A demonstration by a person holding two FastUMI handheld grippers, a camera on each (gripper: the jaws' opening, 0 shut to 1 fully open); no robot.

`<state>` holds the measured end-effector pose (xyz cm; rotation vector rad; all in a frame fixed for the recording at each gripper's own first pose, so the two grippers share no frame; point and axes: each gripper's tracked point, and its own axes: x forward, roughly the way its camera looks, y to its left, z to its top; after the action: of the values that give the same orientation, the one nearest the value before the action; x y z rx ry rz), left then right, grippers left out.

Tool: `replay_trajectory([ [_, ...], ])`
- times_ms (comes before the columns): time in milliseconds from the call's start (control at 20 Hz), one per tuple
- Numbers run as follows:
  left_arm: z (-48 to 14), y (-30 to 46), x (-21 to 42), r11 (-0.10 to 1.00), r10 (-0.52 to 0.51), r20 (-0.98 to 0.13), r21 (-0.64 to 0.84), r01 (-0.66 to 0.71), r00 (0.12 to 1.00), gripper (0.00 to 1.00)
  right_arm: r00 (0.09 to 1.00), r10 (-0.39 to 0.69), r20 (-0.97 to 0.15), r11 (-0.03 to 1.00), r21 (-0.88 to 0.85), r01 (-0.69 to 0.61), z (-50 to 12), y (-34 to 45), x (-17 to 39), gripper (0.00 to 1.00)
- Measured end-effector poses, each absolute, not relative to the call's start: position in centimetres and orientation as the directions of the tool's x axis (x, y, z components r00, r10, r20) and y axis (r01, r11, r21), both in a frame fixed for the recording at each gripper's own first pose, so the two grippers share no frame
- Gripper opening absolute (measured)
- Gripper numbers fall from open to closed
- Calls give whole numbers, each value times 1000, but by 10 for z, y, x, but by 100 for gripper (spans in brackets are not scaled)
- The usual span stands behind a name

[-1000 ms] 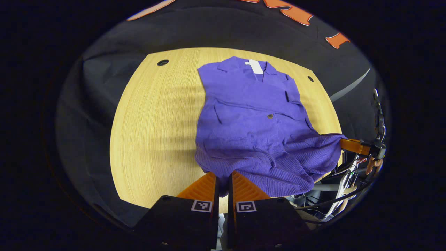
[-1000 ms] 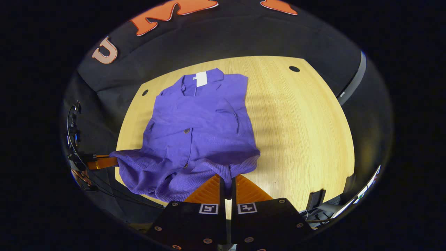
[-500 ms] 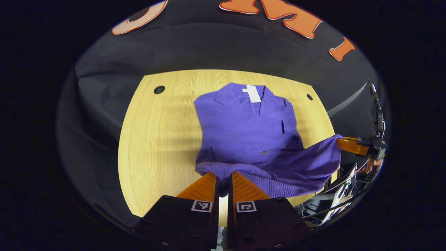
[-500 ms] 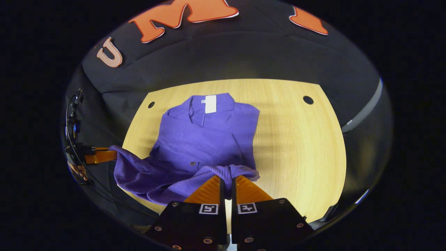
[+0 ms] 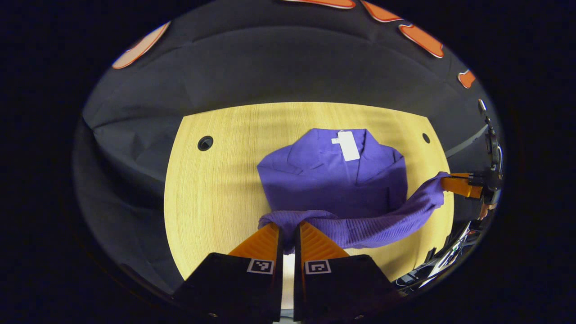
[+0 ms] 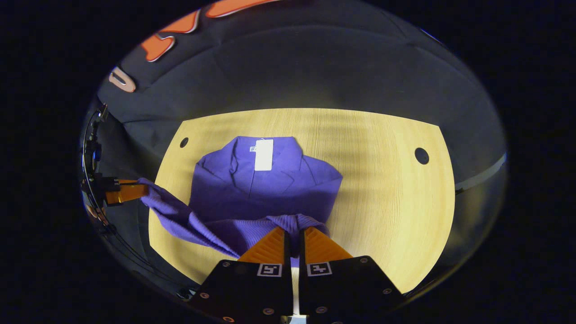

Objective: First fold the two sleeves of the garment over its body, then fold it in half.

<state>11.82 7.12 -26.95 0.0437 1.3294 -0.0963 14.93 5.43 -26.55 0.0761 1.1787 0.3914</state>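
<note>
A purple knitted garment [image 5: 333, 180] lies on the wooden table [image 5: 211, 198], collar and white tag [image 5: 348, 145] at the far end. Its ribbed bottom hem [image 5: 360, 225] is lifted off the table and carried over the body. My left gripper [image 5: 288, 234] is shut on one hem corner. My right gripper [image 6: 294, 236] is shut on the other hem corner of the garment [image 6: 265, 189]. In the left gripper view the right gripper [image 5: 454, 185] shows at the right with the hem stretched to it. In the right gripper view the left gripper [image 6: 128, 192] shows at the left.
The table [image 6: 382, 193] has round cable holes [image 5: 205, 143] [image 6: 421, 155] near its far corners. Black cloth walls stand behind the table. Cables [image 5: 443, 261] hang beyond the near right edge in the left gripper view.
Both grippers have carried the hem up and forward toward the collar. The lower body and its buttons are now covered by the lifted fold.
</note>
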Motion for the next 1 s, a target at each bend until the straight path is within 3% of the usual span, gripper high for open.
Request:
replay_trajectory([
  [250,-301,81,172,997,31,-970,46,56,242,11,331,351,-876,929,281,-243,-284,62,215,5],
  [400,-314,95,204,992,100,-944,118,39,315,14,386,368,-846,930,325,-174,-285,67,249,13],
  [550,-298,110,242,979,176,-851,205,5,495,26,463,350,-814,936,314,-157,-274,54,264,30],
  [650,-274,112,254,968,204,-791,251,4,576,55,496,321,-807,947,277,-162,-269,40,267,46],
  [700,-264,110,254,968,201,-779,252,3,594,48,515,310,-799,951,261,-167,-263,34,266,52],
  [750,-259,103,255,971,192,-766,241,-3,614,59,540,300,-786,954,248,-168,-256,28,267,54],
  [800,-255,98,253,975,177,-756,222,-8,631,62,560,295,-774,955,239,-173,-248,24,266,62],
  [850,-250,91,250,980,162,-746,199,-15,646,75,583,290,-759,957,234,-173,-239,21,265,65],
  [1000,-219,89,233,988,133,-716,146,-39,685,88,645,289,-707,957,235,-171,-203,13,253,82],
])
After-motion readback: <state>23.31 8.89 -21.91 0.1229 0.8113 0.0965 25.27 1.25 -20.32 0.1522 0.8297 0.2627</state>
